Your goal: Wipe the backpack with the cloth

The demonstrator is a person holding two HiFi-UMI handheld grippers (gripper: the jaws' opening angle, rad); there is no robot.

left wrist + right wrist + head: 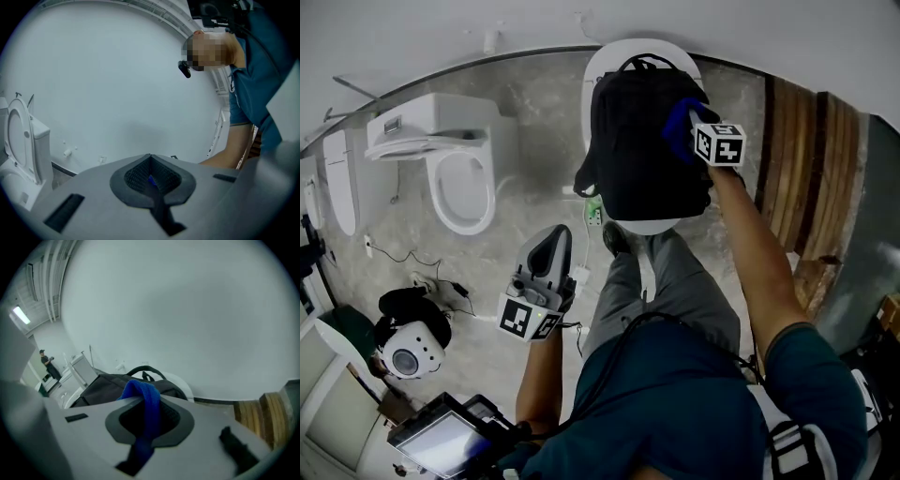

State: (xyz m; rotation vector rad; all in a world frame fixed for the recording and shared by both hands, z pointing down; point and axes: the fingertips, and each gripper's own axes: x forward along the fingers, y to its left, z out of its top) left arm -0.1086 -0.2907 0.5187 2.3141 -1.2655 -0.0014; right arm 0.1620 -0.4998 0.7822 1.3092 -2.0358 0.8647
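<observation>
- The black backpack [642, 141] lay on a white oval toilet top [649, 226] by the wall, with its carry handle toward the wall.
- The right gripper [689, 127] rested at the backpack's upper right edge, its jaws clamped on a blue cloth [677, 124].
- In the right gripper view the cloth [146, 401] ran up between the jaws and folded over their tips, with the backpack [105, 383] just beyond.
- The left gripper [551, 246] hung over the floor, well apart from the backpack, its jaws pressed together.
- A second toilet [464, 183] stood to the left, seat open.
- Wooden boards [806, 159] lay to the right.
</observation>
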